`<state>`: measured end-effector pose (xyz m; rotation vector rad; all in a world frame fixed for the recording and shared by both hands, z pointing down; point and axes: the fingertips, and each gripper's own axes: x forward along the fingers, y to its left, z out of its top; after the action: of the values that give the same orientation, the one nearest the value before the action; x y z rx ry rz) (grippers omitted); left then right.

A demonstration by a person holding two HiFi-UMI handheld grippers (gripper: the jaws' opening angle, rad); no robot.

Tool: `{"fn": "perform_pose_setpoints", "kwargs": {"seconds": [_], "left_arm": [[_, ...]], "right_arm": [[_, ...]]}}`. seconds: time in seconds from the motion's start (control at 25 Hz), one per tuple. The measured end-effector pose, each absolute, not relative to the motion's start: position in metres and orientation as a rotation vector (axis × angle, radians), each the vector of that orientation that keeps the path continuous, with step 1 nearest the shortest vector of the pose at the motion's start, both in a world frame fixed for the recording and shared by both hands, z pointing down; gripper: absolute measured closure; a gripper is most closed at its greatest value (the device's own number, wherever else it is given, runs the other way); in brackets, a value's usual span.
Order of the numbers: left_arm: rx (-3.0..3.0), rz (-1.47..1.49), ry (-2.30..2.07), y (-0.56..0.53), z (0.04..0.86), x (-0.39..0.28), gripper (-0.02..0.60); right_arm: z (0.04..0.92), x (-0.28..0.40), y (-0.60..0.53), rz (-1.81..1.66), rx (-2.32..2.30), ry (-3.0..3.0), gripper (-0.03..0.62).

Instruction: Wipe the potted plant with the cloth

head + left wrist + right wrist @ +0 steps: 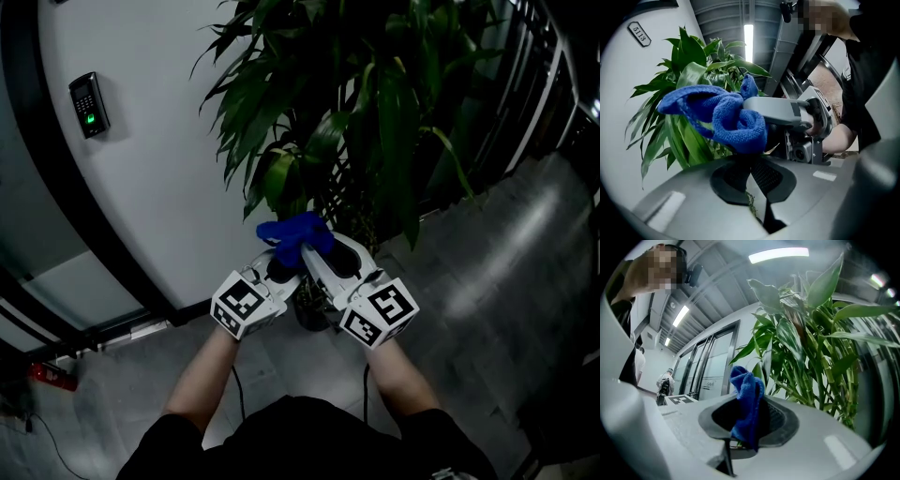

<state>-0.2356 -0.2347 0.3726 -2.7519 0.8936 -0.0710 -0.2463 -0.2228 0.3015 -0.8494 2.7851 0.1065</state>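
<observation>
When I look down, a white wall (150,169) curves along the left side. A small black keypad (89,103) with a green light is stuck on it. Low in the near left corner a red thing (45,375) lies on the floor (487,309). It is too small for me to tell what it is.

My left gripper (280,264) points away from me, toward the plant. Its jaws are pressed together, with only a thin slit between them, and a bit of green shows in the slit. A fat lump of the blue cloth (295,234) sits right at their tips. I cannot tell if they pinch it.

The cloth is bunched up where my two grippers meet, in front of the low leaves (281,178) of the potted plant (375,122). In the left gripper view, one end of it reaches out to the left, across long green leaves. The dark pot (314,317) stands on the floor, between the two marker cubes and just past them.

My right gripper (315,255) comes in from the right, and its tip is right beside the left one. Its jaws are clamped on the cloth. A fold hangs down between the pads and the top pokes up above them. Past it stand thin green stems (820,380) with rings on them.

On the right the grey floor shines, and black bars (553,84) run along the far right edge.
</observation>
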Motion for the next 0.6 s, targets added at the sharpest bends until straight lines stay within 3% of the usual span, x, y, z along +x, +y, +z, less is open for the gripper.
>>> {"fn": "perform_pose_setpoints", "kwargs": {"seconds": [0.6], "left_arm": [[-2.783,-0.136,0.866,-0.219,0.396,-0.23,0.565]], "right_arm": [[0.325,-0.24,-0.206,0.062,-0.879,2.793,0.485]]}}
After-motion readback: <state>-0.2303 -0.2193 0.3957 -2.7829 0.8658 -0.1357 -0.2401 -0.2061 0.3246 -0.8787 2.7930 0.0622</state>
